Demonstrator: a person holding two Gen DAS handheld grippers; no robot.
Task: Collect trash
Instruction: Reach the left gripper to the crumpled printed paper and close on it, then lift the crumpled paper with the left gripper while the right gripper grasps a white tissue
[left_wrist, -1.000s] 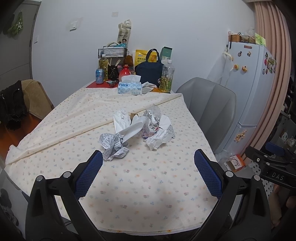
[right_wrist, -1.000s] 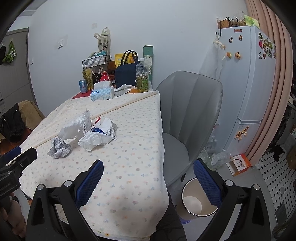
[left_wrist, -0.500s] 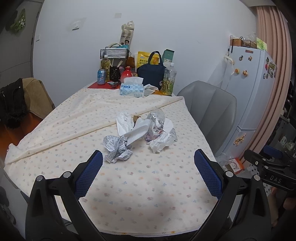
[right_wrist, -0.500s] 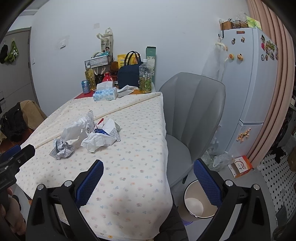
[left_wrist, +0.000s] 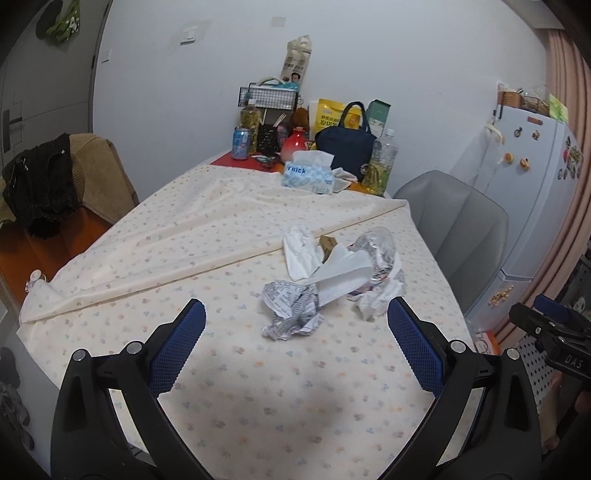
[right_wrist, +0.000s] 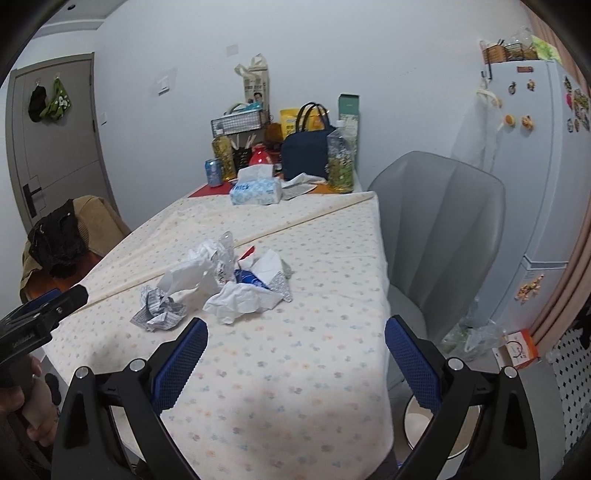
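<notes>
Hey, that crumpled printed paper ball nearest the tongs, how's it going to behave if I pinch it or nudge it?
The crumpled printed paper looks loosely wadded, so it will probably squash under the pads rather than resist. It seems light, likely to skid across the tablecloth if nudged. Its irregular folds make rolling far unlikely.

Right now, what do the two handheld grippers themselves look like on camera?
Both match: the left gripper and right gripper have matte black forked frames with silver pivot bolts and blue textured fingertips. Seen from the left wrist, the right unit's black body reads "DAS" in white. No cables or sleeves show.
</notes>
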